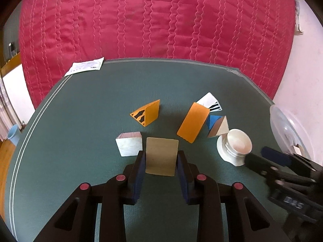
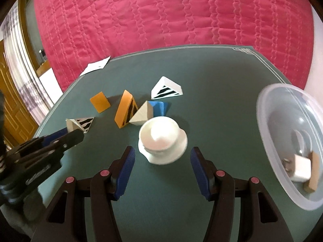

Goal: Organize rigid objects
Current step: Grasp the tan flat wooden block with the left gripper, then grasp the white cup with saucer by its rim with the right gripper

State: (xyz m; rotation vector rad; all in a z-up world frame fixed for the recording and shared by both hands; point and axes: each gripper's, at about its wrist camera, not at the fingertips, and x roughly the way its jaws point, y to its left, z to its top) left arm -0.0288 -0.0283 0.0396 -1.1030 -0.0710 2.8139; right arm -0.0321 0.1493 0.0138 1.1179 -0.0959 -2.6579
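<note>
Tan block (image 1: 161,156): pinched between left gripper (image 1: 161,157) pads, flat face up, just above the green mat (image 1: 80,121). Clear bowl (image 2: 282,133) lies far to its right, across the white pedestal piece (image 2: 161,143). Right gripper (image 2: 161,157) is nearer the bowl; its fingers are spread, empty, pedestal straight ahead between them.

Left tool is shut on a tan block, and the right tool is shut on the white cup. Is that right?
Not quite. The left tool is shut on the tan block, but the right tool is open: the right wrist view shows the white cup ahead of its fingers, untouched.
</note>
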